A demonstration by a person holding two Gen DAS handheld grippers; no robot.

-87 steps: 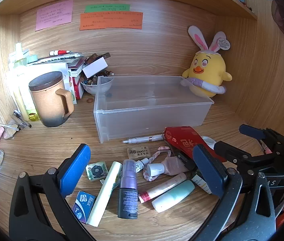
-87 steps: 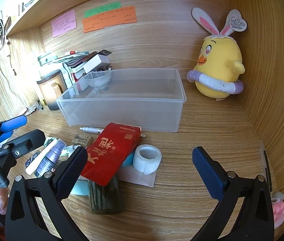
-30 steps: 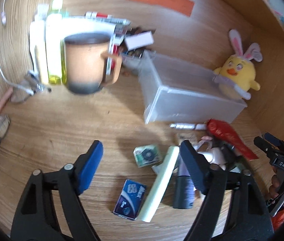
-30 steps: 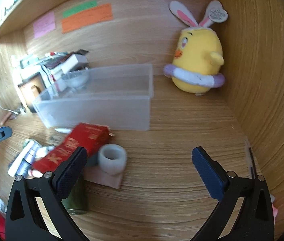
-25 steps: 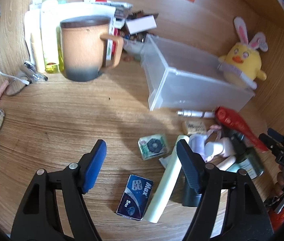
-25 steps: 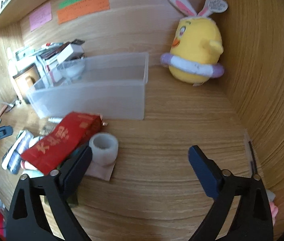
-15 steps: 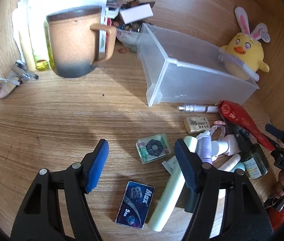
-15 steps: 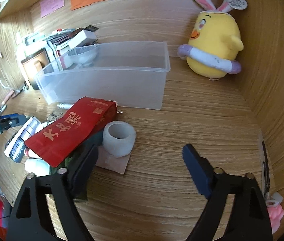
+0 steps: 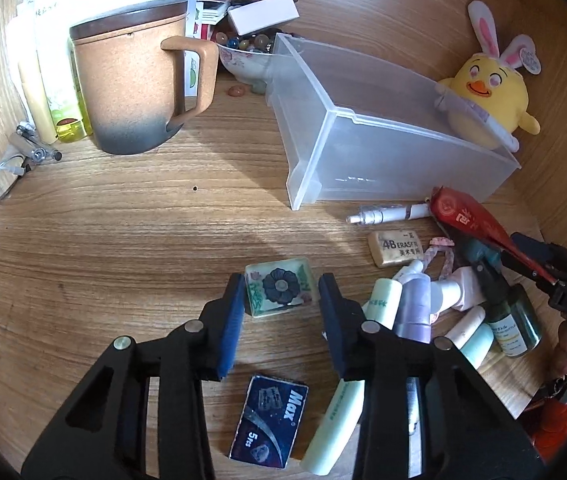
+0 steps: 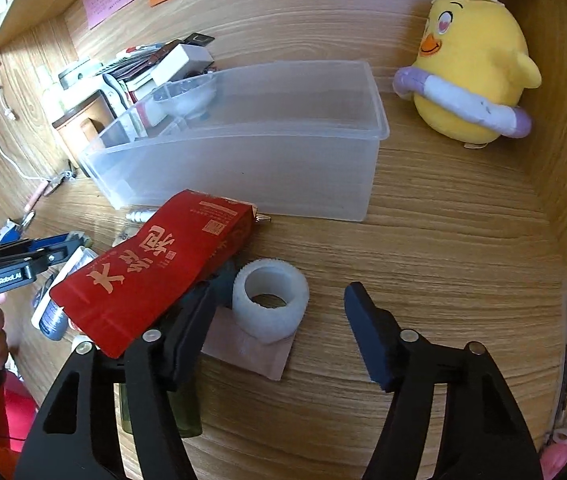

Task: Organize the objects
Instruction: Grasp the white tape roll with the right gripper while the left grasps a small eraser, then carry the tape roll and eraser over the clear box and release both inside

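A small green box with a flower print lies flat on the wooden desk. My left gripper is around it with its jaws closing. The blue pads stand right at the box's two sides, and I see no firm press. A white tape roll stands on a pink pad. My right gripper straddles it, jaws closing. The roll is near the left finger, with a clear gap to the right finger. A clear plastic bin stands behind with nothing loose inside.
A red packet leans over a dark green bottle beside the roll. Eraser, pen, purple spray bottle, pale green tube and blue Max box lie nearby. Mug, bead bowl and yellow plush chick stand at the back.
Both grippers dipped toward the desk and their jaws narrowed. The left now flanks the green flower box. The right has closed in around the white roll.
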